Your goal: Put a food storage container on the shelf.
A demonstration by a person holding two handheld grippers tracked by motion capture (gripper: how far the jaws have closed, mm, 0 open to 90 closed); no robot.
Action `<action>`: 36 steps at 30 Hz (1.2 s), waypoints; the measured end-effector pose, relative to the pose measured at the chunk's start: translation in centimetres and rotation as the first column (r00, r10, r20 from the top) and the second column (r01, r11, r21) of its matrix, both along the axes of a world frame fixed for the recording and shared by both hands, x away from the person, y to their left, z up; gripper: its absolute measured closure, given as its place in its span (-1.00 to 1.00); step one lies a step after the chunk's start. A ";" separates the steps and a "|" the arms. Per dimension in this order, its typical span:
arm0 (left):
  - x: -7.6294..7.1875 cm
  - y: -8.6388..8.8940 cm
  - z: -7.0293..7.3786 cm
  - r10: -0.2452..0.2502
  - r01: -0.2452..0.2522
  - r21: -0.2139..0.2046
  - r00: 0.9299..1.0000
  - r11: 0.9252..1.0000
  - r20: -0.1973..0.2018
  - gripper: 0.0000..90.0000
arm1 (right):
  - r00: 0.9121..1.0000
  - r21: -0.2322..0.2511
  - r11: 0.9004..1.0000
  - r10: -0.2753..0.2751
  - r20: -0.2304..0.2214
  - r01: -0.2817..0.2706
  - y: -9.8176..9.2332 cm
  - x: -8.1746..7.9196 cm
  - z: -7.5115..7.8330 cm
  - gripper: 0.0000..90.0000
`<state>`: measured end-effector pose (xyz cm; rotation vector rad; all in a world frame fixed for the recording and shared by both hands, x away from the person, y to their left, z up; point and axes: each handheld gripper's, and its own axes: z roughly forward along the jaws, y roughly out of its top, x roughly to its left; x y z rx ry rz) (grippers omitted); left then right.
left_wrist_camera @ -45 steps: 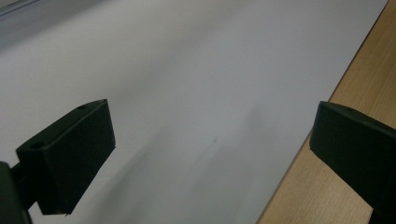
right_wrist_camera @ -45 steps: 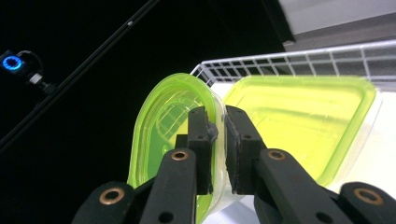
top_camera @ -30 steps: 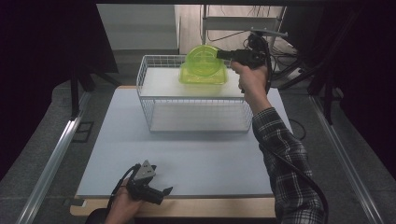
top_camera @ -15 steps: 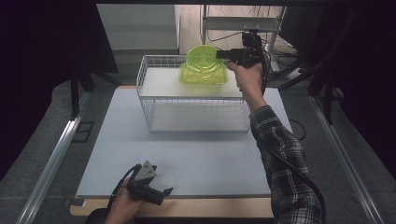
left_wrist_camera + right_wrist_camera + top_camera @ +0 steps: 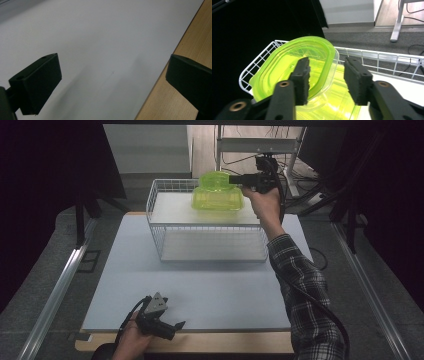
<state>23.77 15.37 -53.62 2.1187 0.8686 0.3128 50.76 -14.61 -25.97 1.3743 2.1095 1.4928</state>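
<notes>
green container (image 5: 217, 193) tilted on wire rack (image 5: 165, 205), long axis left-right

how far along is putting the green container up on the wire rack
Nearly done. Done: the green container sits on the top shelf of the white wire rack, seemingly stacked on another green piece. In hand: the right gripper has just been opening, its pads straddling the rim without pressing. Left: draw that gripper away. The left gripper rests open at the table's near edge.

The green container's (image 5: 294, 65) lower part is cut off by the right gripper view's bottom edge, perhaps stacked.
</notes>
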 end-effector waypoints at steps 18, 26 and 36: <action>0.0 -0.1 0.0 -0.008 0.008 0.017 1.000 1.000 -0.001 -1.00 | 0.994 -0.022 0.994 0.109 0.016 -0.109 -0.7 -2.5 0.1 -0.18; 0.0 -0.2 -0.1 -0.009 0.009 0.021 1.000 1.000 -0.004 -1.00 | 0.991 -0.032 0.990 0.135 0.021 -0.135 -1.5 -3.5 -0.4 -0.35; 0.0 -0.3 -0.1 -0.011 0.011 0.025 1.000 1.000 -0.002 -1.00 | 0.983 -0.074 0.981 0.182 0.021 -0.180 -1.8 -5.0 -1.7 -0.47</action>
